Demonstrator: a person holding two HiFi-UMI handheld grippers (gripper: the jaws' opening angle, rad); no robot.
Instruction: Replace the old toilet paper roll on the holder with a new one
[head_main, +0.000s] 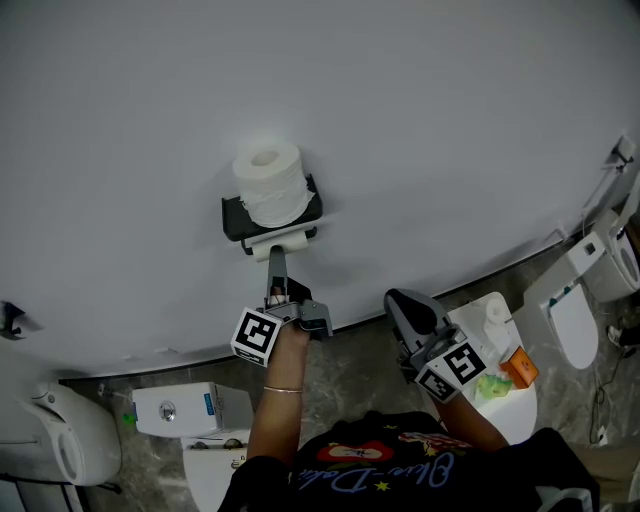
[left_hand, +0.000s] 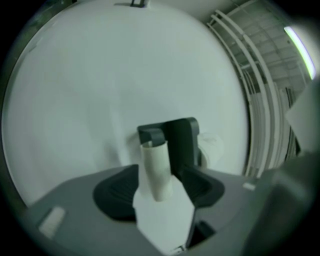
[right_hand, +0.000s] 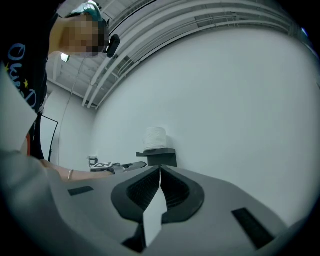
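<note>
Left tongs (head_main: 277, 262) are gaping around the cardboard tube (left_hand: 156, 170) on the holder (head_main: 234, 218). Right tongs (head_main: 400, 300) are sitting closed, empty. Fresh roll (head_main: 270, 185) is resting atop the holder.

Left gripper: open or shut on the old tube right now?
Open. On the left gripper the jaws stand wide apart, with the bare cardboard tube on the holder between them, unsqueezed.
</note>
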